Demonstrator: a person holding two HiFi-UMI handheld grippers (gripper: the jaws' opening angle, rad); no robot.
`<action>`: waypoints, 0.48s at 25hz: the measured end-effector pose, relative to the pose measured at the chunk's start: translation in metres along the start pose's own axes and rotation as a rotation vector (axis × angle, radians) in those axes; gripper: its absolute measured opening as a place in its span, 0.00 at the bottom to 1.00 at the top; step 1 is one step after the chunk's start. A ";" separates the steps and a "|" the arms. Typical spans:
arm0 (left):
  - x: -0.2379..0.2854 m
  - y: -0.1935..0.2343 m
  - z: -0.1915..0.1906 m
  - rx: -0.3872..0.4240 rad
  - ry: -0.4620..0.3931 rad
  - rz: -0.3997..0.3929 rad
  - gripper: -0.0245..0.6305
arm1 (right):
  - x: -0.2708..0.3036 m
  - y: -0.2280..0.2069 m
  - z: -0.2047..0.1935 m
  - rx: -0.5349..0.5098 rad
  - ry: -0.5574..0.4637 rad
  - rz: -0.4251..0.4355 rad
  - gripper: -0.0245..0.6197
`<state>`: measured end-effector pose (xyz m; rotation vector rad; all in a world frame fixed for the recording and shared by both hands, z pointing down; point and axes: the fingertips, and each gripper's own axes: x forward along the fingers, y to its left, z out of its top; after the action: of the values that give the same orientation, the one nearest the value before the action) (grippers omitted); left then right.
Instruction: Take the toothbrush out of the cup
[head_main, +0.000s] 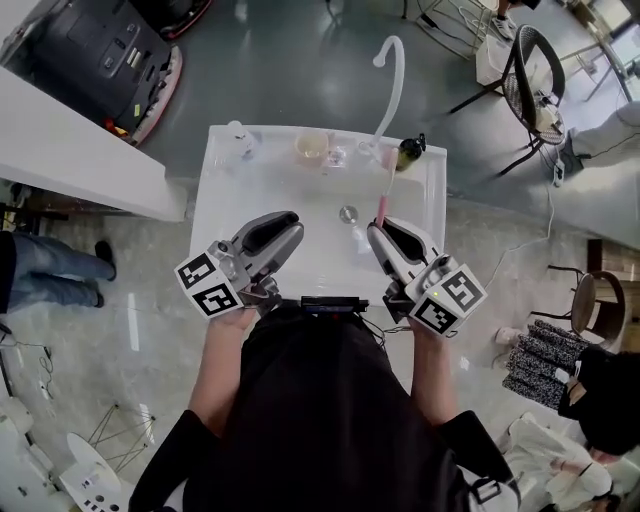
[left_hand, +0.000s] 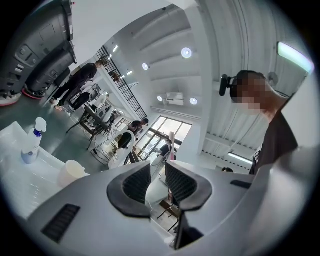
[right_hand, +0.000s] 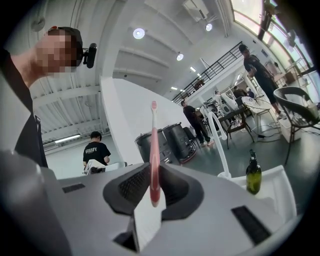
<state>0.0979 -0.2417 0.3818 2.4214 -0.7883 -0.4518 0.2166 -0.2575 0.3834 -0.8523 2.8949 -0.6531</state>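
Fingers (right_hand: 131, 187) of your right gripper (right_hand: 152, 187) pinch the toothbrush (right_hand: 154, 145), seemingly low (left gripper (left_hand: 158, 184) narrowly apart, empty); jolts could loosen it.

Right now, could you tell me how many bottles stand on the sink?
2: a white bottle at the sink's far left corner, a green bottle at the far right.

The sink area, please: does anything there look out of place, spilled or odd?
Nothing looks spilled or damaged. Only the pink toothbrush is away from the cup: the right gripper holds it over the sink.
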 end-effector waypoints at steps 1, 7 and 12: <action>-0.004 0.002 0.002 -0.005 -0.002 -0.005 0.16 | 0.003 0.003 -0.001 -0.003 0.004 -0.010 0.13; -0.023 0.017 0.009 -0.041 -0.010 -0.027 0.16 | 0.016 0.016 -0.005 -0.037 0.023 -0.071 0.13; -0.029 0.026 0.008 -0.075 -0.001 -0.049 0.16 | 0.022 0.020 -0.007 -0.059 0.041 -0.116 0.13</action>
<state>0.0605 -0.2449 0.3953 2.3754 -0.7010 -0.4936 0.1868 -0.2511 0.3826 -1.0322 2.9326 -0.6036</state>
